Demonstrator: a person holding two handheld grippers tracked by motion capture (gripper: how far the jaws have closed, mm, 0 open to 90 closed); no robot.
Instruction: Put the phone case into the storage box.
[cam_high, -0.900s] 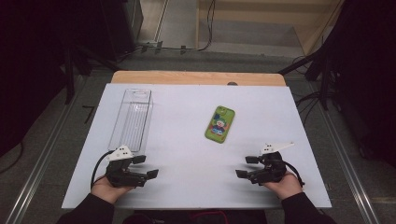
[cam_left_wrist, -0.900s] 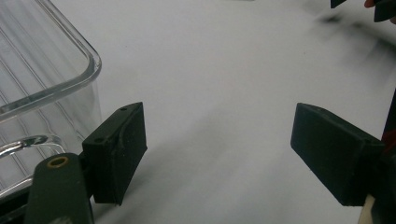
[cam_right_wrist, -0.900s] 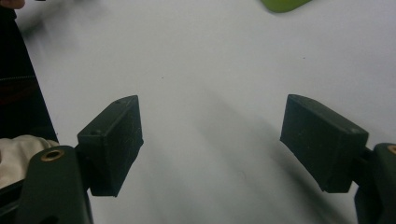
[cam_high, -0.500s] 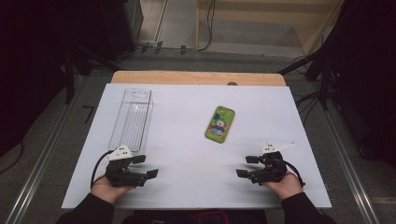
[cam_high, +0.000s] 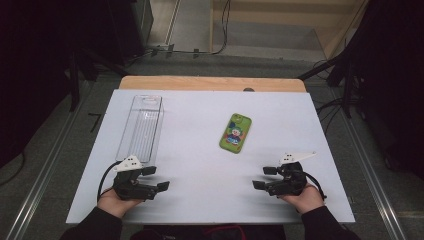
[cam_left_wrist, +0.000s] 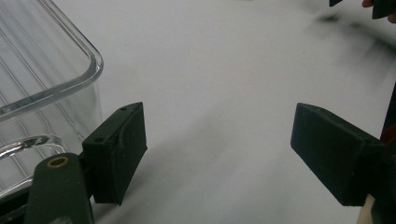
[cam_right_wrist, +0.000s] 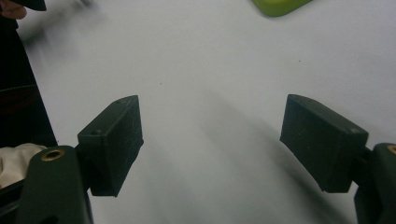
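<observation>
Both claws are resting low over the near edge of the white bench (cam_high: 200, 125), pointing inward at each other. The left claw (cam_high: 156, 178) is gaping wide with nothing between its jaws, sitting just beside the near end of the clear plastic container (cam_high: 142, 127). The right claw (cam_high: 265, 177) is likewise standing wide and gripping nothing, while the green phone (cam_high: 235, 133) is lying flat farther out, apart from it.

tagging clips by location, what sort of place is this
Probably a lab or studio recording station, not a home: a white-topped table on a bare floor, cables running behind it, and a person holding a claw in each hand, left claw and right claw.
</observation>
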